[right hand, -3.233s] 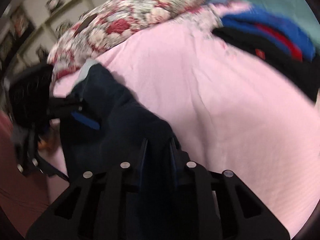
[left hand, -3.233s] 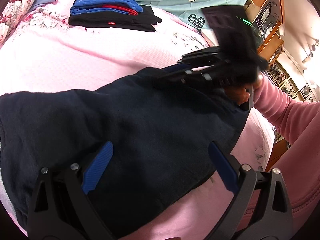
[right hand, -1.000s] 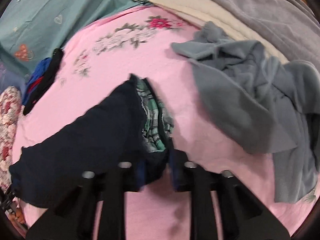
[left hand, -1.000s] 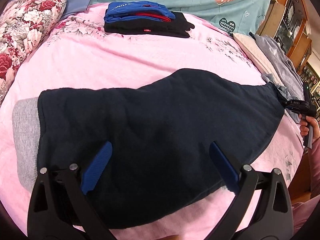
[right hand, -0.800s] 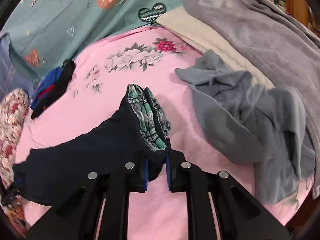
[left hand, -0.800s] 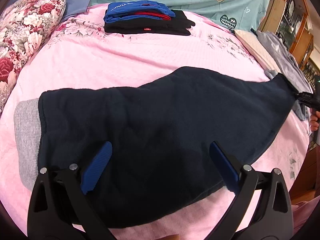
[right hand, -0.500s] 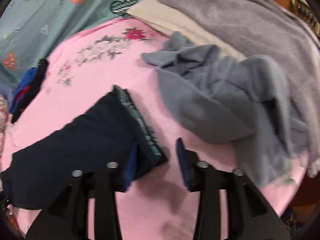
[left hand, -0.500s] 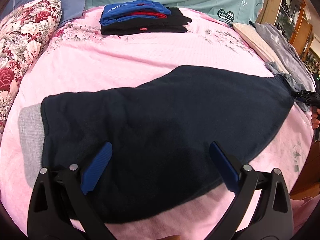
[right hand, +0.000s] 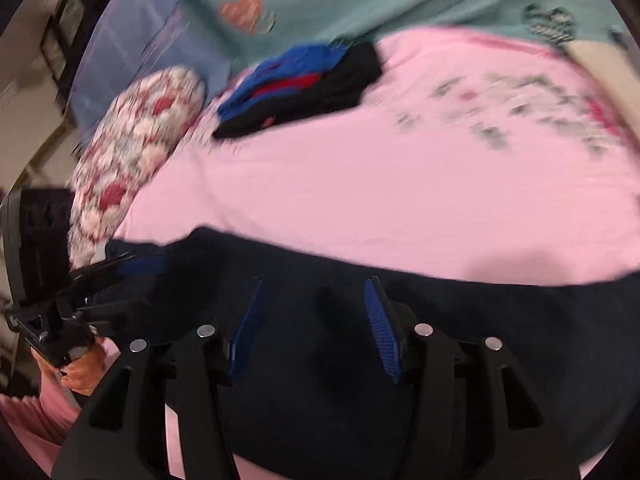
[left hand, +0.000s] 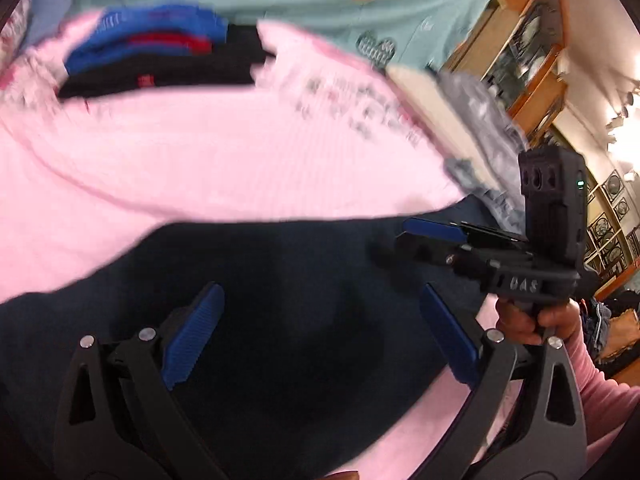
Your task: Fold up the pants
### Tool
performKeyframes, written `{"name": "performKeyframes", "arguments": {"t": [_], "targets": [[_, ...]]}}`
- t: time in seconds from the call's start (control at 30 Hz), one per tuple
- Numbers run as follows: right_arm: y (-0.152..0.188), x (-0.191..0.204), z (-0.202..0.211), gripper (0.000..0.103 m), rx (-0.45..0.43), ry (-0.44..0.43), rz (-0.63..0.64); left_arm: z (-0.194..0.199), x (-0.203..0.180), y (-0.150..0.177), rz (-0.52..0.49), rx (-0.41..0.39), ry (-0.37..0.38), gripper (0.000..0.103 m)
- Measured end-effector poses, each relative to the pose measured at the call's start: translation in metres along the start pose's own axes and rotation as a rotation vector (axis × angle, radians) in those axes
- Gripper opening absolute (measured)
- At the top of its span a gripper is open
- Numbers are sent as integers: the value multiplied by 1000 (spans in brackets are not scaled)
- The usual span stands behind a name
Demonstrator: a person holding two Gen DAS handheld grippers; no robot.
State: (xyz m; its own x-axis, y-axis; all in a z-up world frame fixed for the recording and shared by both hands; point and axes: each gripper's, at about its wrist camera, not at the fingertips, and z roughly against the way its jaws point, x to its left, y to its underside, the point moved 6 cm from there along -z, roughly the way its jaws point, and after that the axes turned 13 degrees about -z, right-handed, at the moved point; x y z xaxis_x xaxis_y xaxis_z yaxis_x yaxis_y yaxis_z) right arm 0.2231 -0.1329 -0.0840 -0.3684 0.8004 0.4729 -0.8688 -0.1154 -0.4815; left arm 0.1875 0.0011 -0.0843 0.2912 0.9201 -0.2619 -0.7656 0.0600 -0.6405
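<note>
Dark navy pants [left hand: 280, 320] lie spread flat across the pink bed, seen in both views [right hand: 440, 340]. My left gripper [left hand: 320, 332] is open and empty, hovering just above the pants. My right gripper [right hand: 314, 320] is open and empty, also over the pants. In the left wrist view the right gripper [left hand: 412, 232] reaches in from the right above the cloth, held by a hand in a pink sleeve. In the right wrist view the left gripper [right hand: 136, 260] shows at the left near the pants' end. Both views are motion-blurred.
A stack of folded blue, red and black clothes [left hand: 160, 56] lies at the far side of the pink bedspread [left hand: 200, 152]. A floral pillow [right hand: 132, 148] is at the left. Grey clothes [left hand: 472, 120] are heaped at the right, wooden shelves [left hand: 532, 48] beyond.
My right gripper let go of the pants' waistband, opened, and swung back over the middle of the pants, close to the left gripper. The left gripper shifted right and stayed open.
</note>
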Motion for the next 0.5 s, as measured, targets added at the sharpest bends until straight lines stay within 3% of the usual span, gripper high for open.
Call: {"name": "performKeyframes", "arguments": {"t": [0.03, 0.13, 0.17, 0.23, 0.27, 0.33, 0.4, 0.43, 0.5], "targets": [[0, -7, -9, 53, 33, 13, -12, -11, 9, 6, 24, 50, -33, 99], [-1, -39, 2, 52, 69, -74, -82, 0, 21, 17, 35, 23, -3, 99], [-2, -54, 16, 52, 50, -71, -105, 8, 28, 21, 36, 19, -26, 99], [-5, -100, 46, 49, 2, -59, -168, 29, 56, 37, 42, 24, -152, 99], [-9, -119, 55, 45, -10, -78, -211, 42, 73, 48, 61, 15, -167, 99], [-8, -177, 83, 24, -51, -108, -390, 66, 91, 61, 117, -25, -111, 98], [-7, -217, 111, 19, -127, -48, -481, 87, 110, 70, 163, -27, -145, 96], [-7, -231, 124, 15, -171, 11, -494, 98, 118, 78, 180, -27, -166, 91], [-5, -253, 148, 17, -250, 173, -526, 113, 122, 83, 197, -38, -189, 91]]}}
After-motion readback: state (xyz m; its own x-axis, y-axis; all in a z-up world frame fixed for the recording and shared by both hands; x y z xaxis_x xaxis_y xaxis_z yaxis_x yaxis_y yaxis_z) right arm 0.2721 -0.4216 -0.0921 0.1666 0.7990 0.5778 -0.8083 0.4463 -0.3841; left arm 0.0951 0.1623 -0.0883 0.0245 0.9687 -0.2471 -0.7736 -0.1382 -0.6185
